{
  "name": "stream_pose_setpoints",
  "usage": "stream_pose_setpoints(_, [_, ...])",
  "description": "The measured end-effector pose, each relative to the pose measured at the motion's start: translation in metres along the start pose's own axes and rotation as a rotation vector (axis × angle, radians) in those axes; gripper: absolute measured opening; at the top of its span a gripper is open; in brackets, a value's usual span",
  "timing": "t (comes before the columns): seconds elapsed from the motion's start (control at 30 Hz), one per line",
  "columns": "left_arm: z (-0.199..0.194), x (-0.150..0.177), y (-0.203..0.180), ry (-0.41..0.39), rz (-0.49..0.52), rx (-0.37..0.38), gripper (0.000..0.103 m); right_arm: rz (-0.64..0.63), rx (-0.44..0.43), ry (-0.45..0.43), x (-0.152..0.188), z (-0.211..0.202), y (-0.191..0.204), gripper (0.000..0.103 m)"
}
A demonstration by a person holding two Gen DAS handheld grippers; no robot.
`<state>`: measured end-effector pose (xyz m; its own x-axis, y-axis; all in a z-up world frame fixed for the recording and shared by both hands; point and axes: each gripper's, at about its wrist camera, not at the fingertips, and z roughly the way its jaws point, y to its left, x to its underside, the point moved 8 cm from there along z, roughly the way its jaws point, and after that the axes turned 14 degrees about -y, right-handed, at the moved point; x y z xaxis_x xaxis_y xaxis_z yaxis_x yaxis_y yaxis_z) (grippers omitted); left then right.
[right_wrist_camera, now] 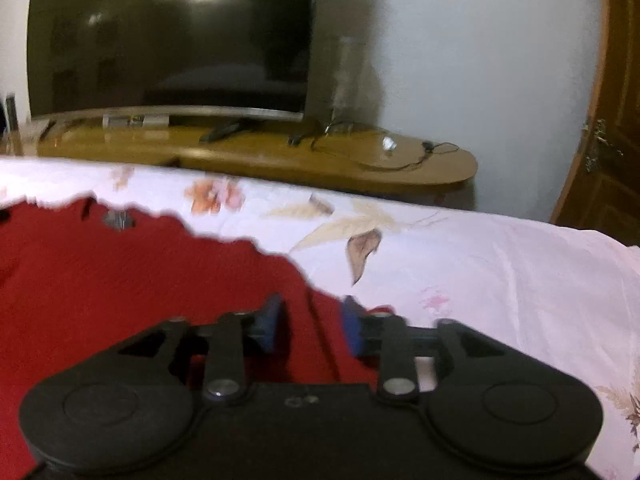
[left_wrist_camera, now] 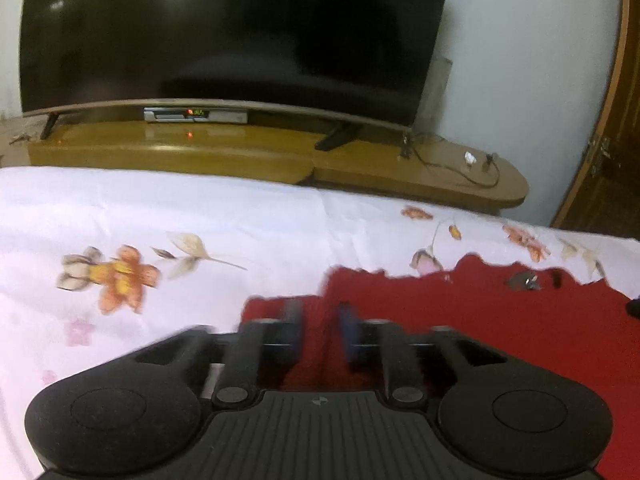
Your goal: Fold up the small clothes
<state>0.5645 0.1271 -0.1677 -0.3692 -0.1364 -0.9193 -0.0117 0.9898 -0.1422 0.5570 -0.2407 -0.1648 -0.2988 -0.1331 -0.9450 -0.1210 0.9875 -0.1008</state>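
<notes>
The red garment (left_wrist_camera: 460, 320) lies flat on the bed, spread over a white floral sheet (left_wrist_camera: 160, 220); its far edge is wavy and carries a small grey tag or button (left_wrist_camera: 522, 281) near the middle. In the left wrist view the cloth fills the lower right, so the left gripper (left_wrist_camera: 320, 316) sits at the garment's left end. In the right wrist view the red garment (right_wrist_camera: 120, 288) fills the lower left, so the right gripper (right_wrist_camera: 310, 320) sits at its right end. Long axis therefore runs side to side btwn the two hands, and each hand is nearest its own end.

Left gripper: jaws apart, red cloth seen in the gap, pads not pressing on it. Right gripper: jaws likewise apart, straddling the garment's right edge w/ a ridge of fabric running up btwn them, no pinch visible. Both views are blurred, so fine contact is hard to judge.

Probably a re-grip or a release at the two near corners. The next fold likely carries the near edge toward the far edge, w/ both ends lifted together.

Beyond the bed: a wooden TV stand (left_wrist_camera: 200, 152) w/ a dark TV (left_wrist_camera: 224, 32).
</notes>
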Motion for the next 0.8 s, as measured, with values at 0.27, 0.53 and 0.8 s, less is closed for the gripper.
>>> stream_pose_setpoints(0.27, [-0.041,-0.01,-0.099,-0.095,0.238,0.152,0.068,-0.037,-0.265,-0.001,-0.023,-0.021,0.078,0.05])
stream_pose_setpoints(0.53, [-0.015,0.028,-0.094,0.027,0.205,0.141,0.079,0.014,-0.337,0.116,0.0,0.008,0.104,0.055])
stream_pose_setpoints(0.8, [-0.021,0.029,-0.076,0.025,0.244,0.134,0.079,0.015,-0.254,0.109,0.008,-0.005,0.051,0.059])
